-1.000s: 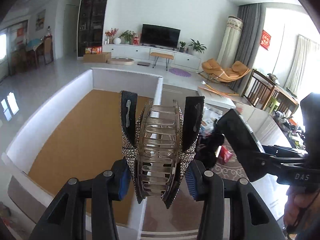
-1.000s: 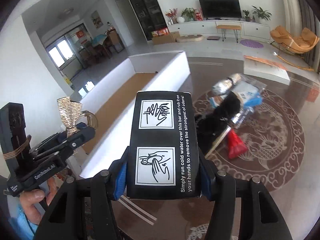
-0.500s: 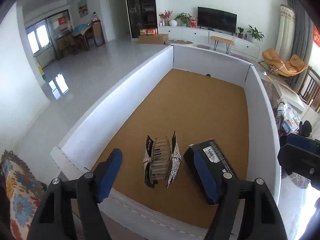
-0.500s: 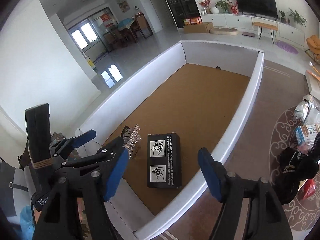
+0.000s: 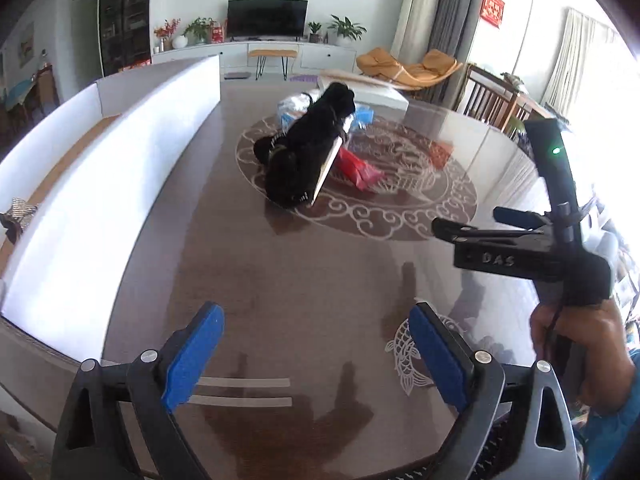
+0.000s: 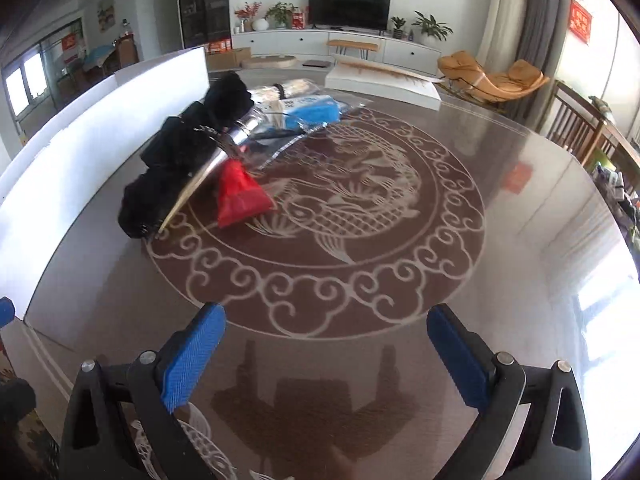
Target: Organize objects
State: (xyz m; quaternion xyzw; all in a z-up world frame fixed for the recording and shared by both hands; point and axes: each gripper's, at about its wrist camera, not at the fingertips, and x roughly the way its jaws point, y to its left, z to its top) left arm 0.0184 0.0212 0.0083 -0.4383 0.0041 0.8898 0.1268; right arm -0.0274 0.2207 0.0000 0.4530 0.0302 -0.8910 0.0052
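Note:
My left gripper (image 5: 316, 356) hangs over the dark patterned table (image 5: 312, 280), its jaws opening with nothing between the blue pads. In its own view my right gripper (image 6: 324, 360) is the same, jaws opening and nothing between them. Ahead lies a pile: a black fuzzy item (image 6: 188, 152), a red pouch (image 6: 240, 196), a blue pack (image 6: 312, 108) and a clear-wrapped package (image 6: 280, 90). The left wrist view shows the same black item (image 5: 308, 148) and red pouch (image 5: 356, 166). Along the left stands the white-walled box (image 5: 120, 160), with the rhinestone hair clip (image 5: 18, 210) inside it.
A person's hand (image 5: 580, 340) holds the right gripper's handle at the right of the left wrist view. A flat white board (image 6: 384, 80) lies at the table's far edge. Wooden chairs (image 6: 576, 128) stand beyond the right edge.
Both grippers let go: the hair clip and the black carton landed in the white box. Both have since opened wide and swung right, out over the table toward the pile.

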